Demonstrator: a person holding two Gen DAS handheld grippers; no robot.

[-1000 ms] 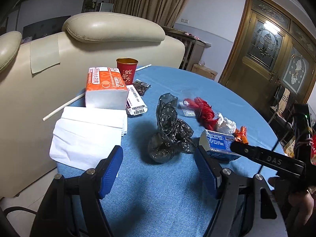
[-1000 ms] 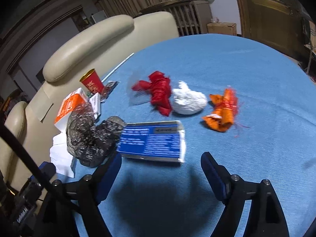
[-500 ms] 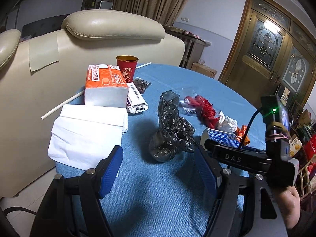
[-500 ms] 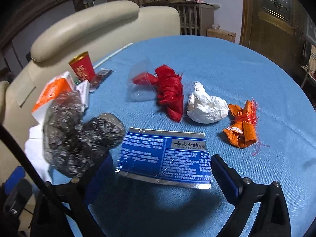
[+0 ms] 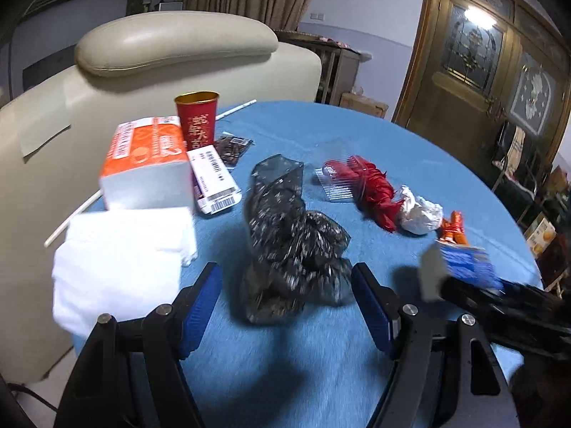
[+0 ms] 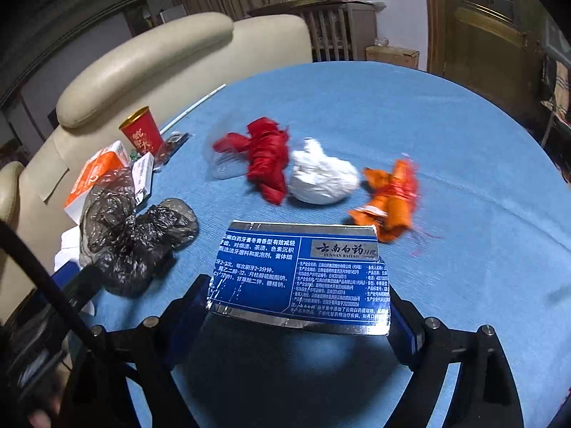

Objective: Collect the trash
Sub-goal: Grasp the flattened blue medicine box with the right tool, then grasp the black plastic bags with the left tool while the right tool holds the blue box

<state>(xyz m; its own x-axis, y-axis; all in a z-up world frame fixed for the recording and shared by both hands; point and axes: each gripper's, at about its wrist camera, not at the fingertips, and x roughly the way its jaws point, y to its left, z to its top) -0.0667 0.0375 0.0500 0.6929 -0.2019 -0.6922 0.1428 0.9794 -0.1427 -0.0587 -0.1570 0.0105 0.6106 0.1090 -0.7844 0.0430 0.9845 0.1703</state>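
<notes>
Blue tablecloth [image 6: 446,114], strewn with trash. Right gripper [image 6: 298,306] just closing, blue box [image 6: 299,271] between its jaws, touching both. Left gripper [image 5: 285,306] open, straddling black bag [image 5: 289,246].

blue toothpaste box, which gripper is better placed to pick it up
Right. The flat blue toothpaste box already sits between the right gripper fingers, whose jaws have just been closing. The left gripper straddles the crumpled black plastic bag instead.
</notes>
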